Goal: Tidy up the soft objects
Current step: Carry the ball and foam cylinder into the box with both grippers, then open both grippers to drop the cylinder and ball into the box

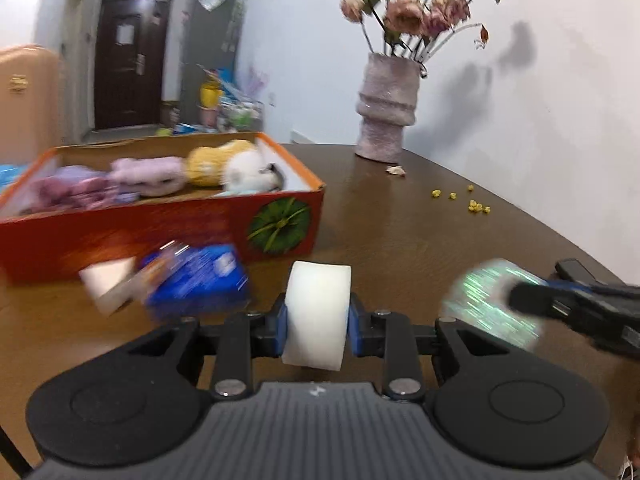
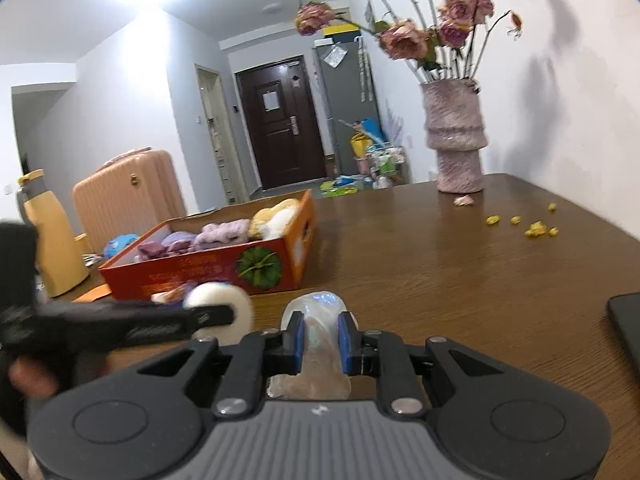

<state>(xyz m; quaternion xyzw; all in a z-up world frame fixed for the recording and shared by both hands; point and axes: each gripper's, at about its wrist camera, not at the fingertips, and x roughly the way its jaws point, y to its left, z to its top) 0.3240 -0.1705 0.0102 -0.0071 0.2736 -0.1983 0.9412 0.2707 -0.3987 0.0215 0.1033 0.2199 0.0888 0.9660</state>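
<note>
My left gripper point(image 1: 318, 312) is shut on a white foam sponge point(image 1: 316, 292), with its blue pads pressing both sides. In the right wrist view the sponge point(image 2: 236, 300) shows at the tip of the left gripper point(image 2: 216, 316). My right gripper point(image 2: 320, 336) is shut on a translucent, shiny soft packet point(image 2: 316, 304); from the left wrist view it is a blurred, glittering packet point(image 1: 480, 300) on the right. The orange cardboard box point(image 1: 168, 228) on the brown table holds purple, yellow and white plush things point(image 1: 160, 176). A blue packet point(image 1: 196, 280) and a white piece point(image 1: 108, 284) show blurred before the box.
A pink vase point(image 1: 384, 108) of dried roses stands at the table's far edge by the wall, with yellow crumbs point(image 1: 476, 206) and a petal point(image 1: 396, 170) near it. A black phone point(image 2: 626, 328) lies on the right. A yellow flask point(image 2: 52, 240) stands left of the box point(image 2: 200, 268).
</note>
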